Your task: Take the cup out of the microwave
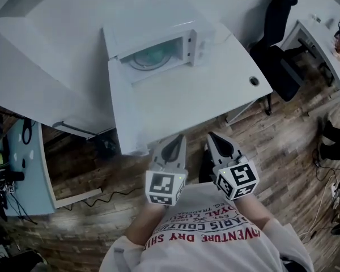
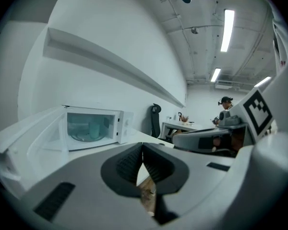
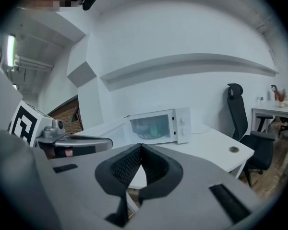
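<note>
A white microwave [image 1: 199,43] stands at the back of a white desk [image 1: 204,98], its door swung open to the left. Inside, on the glass turntable, stands a pale green cup [image 1: 154,55], also visible as the cup [image 2: 93,128] in the left gripper view and the cup [image 3: 154,127] in the right gripper view. My left gripper [image 1: 179,138] and right gripper [image 1: 212,135] hover side by side over the floor, short of the desk's near edge and well away from the microwave. Both are shut with nothing between the jaws: left gripper [image 2: 143,148], right gripper [image 3: 141,147].
A black office chair [image 1: 277,38] stands right of the desk, with a second desk [image 1: 320,41] behind it. A cable hole [image 1: 254,81] marks the desk's right end. A pale blue table [image 1: 28,169] is at the left. A person [image 2: 225,104] is far back.
</note>
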Available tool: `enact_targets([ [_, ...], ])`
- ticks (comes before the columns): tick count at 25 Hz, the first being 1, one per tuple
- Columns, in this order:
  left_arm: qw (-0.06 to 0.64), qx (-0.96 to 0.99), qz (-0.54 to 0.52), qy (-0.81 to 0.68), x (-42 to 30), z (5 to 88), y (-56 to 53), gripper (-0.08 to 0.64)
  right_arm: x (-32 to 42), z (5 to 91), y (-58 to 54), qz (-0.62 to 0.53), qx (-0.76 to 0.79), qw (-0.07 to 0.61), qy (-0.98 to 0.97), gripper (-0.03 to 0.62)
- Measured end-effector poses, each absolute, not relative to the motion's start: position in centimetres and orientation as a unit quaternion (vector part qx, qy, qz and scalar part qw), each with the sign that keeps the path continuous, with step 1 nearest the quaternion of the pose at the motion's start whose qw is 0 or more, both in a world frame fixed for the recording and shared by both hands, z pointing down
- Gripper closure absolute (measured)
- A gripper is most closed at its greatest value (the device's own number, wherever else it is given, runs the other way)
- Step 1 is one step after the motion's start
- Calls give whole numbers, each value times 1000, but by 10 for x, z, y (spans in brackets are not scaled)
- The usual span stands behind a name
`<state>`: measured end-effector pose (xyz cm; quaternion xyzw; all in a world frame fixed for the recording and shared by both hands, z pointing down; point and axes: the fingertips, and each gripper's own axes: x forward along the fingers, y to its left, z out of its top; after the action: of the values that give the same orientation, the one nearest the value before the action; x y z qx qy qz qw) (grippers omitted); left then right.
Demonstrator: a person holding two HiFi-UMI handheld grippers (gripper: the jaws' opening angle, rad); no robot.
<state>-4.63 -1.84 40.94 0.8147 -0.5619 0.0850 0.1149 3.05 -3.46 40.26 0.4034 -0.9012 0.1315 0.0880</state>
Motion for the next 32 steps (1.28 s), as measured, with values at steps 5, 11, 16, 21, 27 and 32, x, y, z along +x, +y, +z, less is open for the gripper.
enact_targets([
  [5, 124, 783, 82, -604, -59, 413, -70, 554, 19, 404, -97, 131, 359, 93, -920, 588],
  [11, 140, 721, 77, -674, -75, 406, -141, 554, 3, 394, -174, 123, 268, 112, -949, 588],
  [16, 155, 675, 66, -718, -83, 409, -188, 554, -5, 396, -230, 116, 208, 127, -963, 588],
  [21, 115, 654, 73, -744, -79, 404, -218, 553, -11, 399, -274, 109, 172, 128, -971, 588],
  [27, 135, 631, 65, -761, -89, 416, -234, 552, -19, 424, -299, 117, 161, 150, -968, 588],
  [32, 135, 622, 82, -767, -110, 434, -248, 552, -34, 436, -321, 114, 161, 161, -967, 588],
])
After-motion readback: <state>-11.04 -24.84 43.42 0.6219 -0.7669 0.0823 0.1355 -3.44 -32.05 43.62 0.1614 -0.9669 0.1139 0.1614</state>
